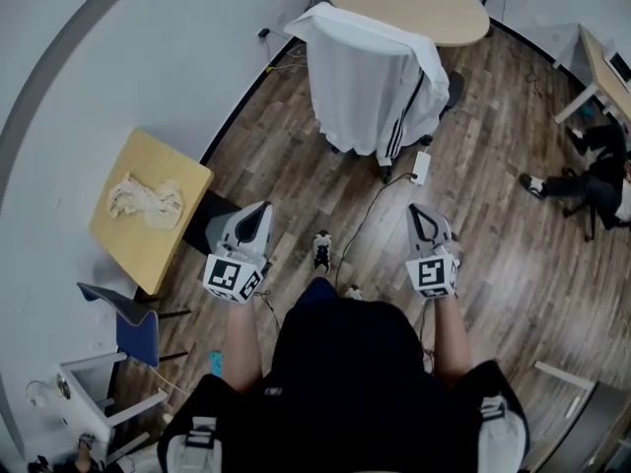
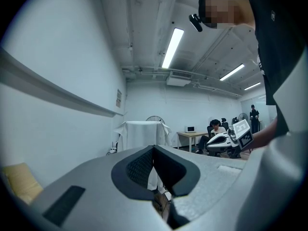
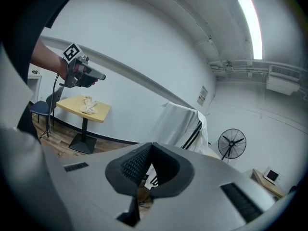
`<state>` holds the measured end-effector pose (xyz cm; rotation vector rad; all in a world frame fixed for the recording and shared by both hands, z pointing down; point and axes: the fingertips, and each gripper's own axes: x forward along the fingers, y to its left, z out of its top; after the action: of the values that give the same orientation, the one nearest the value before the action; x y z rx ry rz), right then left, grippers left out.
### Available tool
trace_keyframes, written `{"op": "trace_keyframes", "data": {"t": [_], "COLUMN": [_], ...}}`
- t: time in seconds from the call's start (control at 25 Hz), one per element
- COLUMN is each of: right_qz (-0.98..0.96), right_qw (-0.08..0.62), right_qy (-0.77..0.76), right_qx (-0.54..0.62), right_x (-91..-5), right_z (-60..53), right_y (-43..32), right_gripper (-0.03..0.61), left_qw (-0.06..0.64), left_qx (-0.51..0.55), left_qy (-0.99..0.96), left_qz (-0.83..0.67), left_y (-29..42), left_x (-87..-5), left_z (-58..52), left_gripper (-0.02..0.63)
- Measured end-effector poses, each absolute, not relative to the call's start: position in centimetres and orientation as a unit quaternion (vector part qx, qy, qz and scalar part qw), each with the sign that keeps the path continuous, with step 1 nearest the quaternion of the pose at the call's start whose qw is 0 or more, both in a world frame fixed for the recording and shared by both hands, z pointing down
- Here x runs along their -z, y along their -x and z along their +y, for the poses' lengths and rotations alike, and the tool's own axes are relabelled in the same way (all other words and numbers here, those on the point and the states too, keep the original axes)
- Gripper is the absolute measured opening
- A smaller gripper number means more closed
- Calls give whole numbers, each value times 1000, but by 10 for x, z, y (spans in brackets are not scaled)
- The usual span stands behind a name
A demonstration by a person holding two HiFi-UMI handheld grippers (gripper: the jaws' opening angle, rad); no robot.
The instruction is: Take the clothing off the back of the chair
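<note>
**Layout, chair ahead**
Clothing point(image 1: 367, 82) hangs over the chair point(image 1: 455, 90), with the round bench point(image 1: 414, 3) behind it. Square bench point(image 1: 148, 252) is at left by the wall, cloth point(image 1: 146, 201) on it. Left tongs point(image 1: 258, 215) and right tongs point(image 1: 419, 217) are side by side, well short of the chair.

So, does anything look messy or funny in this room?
A little. A white garment with black stripes is draped over a chair, hiding nearly all of it. A crumpled cream cloth lies on the yellow table, and a cable trails loose across the wooden floor.
</note>
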<state>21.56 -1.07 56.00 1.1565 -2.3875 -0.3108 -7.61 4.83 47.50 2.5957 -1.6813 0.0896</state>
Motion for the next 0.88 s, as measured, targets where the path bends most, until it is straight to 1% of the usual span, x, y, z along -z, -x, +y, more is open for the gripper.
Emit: {"op": "trace_keyframes", "data": {"t": [0.88], "right_qz": [-844], "right_qw": [243], "right_qy": [-466], "right_qx": [107], "right_x": [-557], "right_z": [-63], "right_y": [-208], "right_gripper": [-6], "left_qw": [29], "left_qx": [-11], "left_qy": [-860], "left_qz": [-510], "left_y": [96], "left_x": [-483], "left_z": [-37], "left_gripper": [2]}}
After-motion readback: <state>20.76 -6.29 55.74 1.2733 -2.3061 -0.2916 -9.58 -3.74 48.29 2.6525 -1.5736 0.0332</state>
